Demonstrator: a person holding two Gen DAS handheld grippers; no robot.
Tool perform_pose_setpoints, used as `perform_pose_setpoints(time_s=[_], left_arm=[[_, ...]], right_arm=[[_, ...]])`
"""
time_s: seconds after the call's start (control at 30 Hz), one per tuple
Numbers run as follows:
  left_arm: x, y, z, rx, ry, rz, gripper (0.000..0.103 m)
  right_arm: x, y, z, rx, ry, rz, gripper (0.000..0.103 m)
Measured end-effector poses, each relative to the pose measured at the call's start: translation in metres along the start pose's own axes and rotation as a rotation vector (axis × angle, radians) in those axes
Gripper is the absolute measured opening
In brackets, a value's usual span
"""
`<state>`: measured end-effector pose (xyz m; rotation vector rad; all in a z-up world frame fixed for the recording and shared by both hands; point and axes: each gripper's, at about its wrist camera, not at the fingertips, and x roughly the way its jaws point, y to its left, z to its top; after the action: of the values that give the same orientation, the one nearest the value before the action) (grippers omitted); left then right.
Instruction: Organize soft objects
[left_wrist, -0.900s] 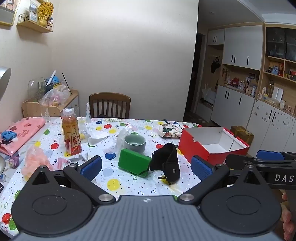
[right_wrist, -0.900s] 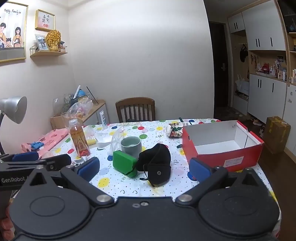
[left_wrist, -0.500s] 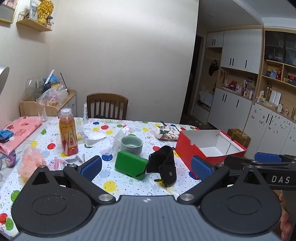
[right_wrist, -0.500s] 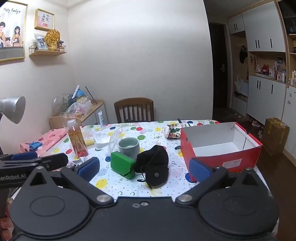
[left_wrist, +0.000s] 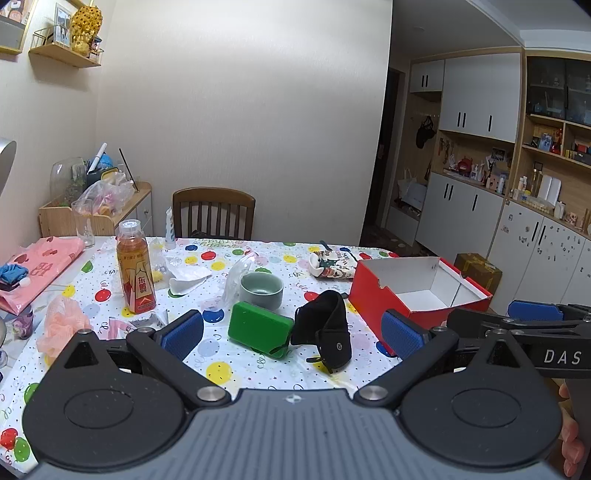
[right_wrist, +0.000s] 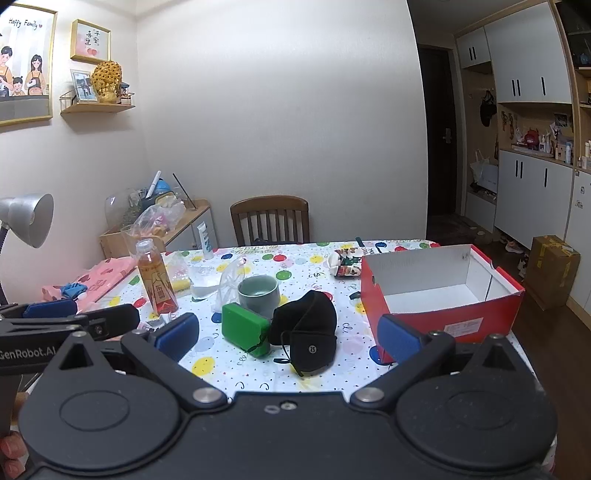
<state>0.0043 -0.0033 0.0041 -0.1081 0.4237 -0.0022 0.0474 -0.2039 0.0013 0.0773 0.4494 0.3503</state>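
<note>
A black soft cap (left_wrist: 325, 330) (right_wrist: 308, 330) lies in the middle of the dotted tablecloth, touching a green sponge block (left_wrist: 258, 328) (right_wrist: 244, 328). A patterned sock (left_wrist: 332, 263) (right_wrist: 345, 263) lies further back, and a pink mesh puff (left_wrist: 61, 325) rests at the left. An open red box (left_wrist: 417, 291) (right_wrist: 439, 291) with a white inside stands at the right. My left gripper (left_wrist: 291, 334) hangs open in front of the cap and sponge, nothing between its blue pads. Likewise my right gripper (right_wrist: 286, 336) is open and holds nothing.
A grey-green cup (left_wrist: 261, 291) stands behind the sponge, an orange drink bottle (left_wrist: 135, 266) at the left, with crumpled plastic and a white scrap between. Pink cloth (left_wrist: 37, 266) lies at the far left. A wooden chair (left_wrist: 213, 212) stands behind the table.
Both views have drifted slightly; the table items sit a little lower and further off than before. Nothing on the table has moved and both grippers stay open.
</note>
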Motion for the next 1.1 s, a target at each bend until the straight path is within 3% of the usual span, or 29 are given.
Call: perform_pose_setpoints(time_s=[1.1], left_arm=[[0.005,-0.011,-0.001,-0.028,0.015,0.019,0.103]], right_arm=[[-0.002,-0.007,-0.002,0.002,-0.003,0.01,0.103]])
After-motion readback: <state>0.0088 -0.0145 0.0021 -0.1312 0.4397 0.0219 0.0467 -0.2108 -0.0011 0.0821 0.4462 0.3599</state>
